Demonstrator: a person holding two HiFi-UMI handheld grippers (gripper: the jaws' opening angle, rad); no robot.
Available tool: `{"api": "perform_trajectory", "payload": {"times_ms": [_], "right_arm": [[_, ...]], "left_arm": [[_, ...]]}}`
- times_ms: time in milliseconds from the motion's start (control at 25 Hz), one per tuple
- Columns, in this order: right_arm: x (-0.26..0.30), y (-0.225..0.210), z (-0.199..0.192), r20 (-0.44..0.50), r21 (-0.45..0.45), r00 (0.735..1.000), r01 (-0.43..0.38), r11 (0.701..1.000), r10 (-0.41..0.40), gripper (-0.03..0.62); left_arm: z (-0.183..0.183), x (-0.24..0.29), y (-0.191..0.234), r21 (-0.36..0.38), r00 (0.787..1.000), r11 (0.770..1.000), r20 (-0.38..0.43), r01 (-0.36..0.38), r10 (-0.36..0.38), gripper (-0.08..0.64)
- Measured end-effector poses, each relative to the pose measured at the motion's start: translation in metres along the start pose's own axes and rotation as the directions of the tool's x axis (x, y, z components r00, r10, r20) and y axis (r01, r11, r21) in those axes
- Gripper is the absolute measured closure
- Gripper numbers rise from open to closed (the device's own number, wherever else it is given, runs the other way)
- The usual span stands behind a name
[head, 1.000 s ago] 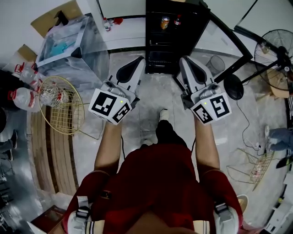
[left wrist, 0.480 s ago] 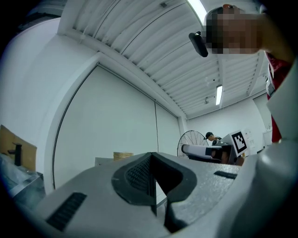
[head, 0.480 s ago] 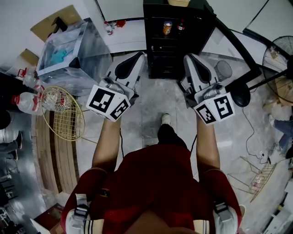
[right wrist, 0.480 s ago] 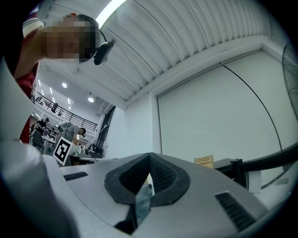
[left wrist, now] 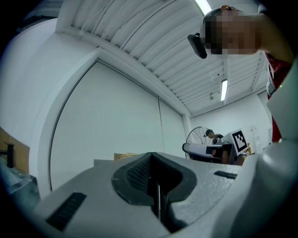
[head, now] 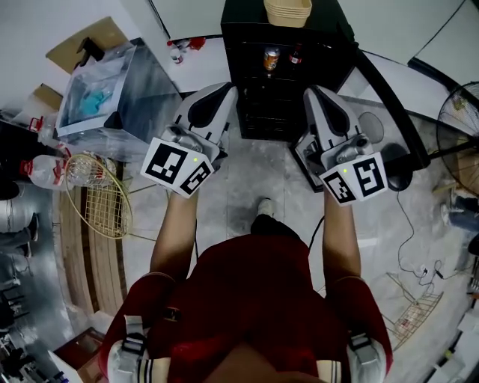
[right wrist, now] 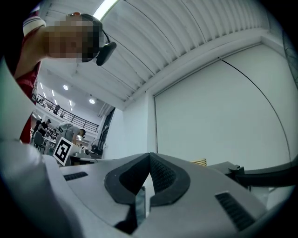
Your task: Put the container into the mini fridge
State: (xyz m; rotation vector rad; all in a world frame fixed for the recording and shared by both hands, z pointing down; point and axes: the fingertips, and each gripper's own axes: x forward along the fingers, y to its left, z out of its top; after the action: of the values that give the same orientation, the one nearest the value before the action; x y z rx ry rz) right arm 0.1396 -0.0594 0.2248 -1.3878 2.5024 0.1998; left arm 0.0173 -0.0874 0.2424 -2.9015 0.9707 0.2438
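- Container: a pale tan, stacked-looking tub stands on the roof of the mini fridge, at the far end of the scene. It is judged to be the task's item, since nothing else within reach suits. It is not yet inside the fridge, and no gripper touches it.
- Mini fridge: a black cabinet on the floor, straight ahead of the person. A can shows on an upper shelf. A dark panel running off to the near right is probably the swung-open door, but this cannot be confirmed.
- Left gripper: held out level, pointing at the left part of the fridge front. In the left gripper view its fingers are pressed together with nothing between them.
- Right gripper: held parallel to the left one, pointing at the right part of the fridge front. In the right gripper view its fingers are likewise closed on nothing.
- Reason for the posture: both tools are carried forward, side by side and closed. That fits a person walking up to the fridge with no load. The pair brackets the cabinet, which would suit a two-sided lift of the tub.
- Next requirement, as judged: raise the tools to the roof, open the fingers and take the tub by its rim or sides before lowering it to a shelf.
- Hazard: the tub sits high and near the roof's edge, so a one-sided nudge could tip it off.
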Motion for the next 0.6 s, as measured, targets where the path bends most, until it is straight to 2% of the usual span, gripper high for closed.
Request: {"api": "perform_trajectory", "payload": {"times_ms": [360, 600], "right_arm": [[0.027, -0.065, 0.001, 0.002, -0.02, 0.999, -0.033, 0.999, 0.033, 0.594], [0.044, -0.085, -0.002, -0.02, -0.058, 0.998, -0.059, 0.997, 0.058, 0.594]], "left_arm": [[-0.009, 0.065, 0.02, 0.015, 0.999, 0.999, -0.001, -0.034, 0.034, 0.554], [-0.016, 0.084, 0.027, 0.024, 0.999, 0.999, -0.015, -0.047, 0.047, 0.554]]}}
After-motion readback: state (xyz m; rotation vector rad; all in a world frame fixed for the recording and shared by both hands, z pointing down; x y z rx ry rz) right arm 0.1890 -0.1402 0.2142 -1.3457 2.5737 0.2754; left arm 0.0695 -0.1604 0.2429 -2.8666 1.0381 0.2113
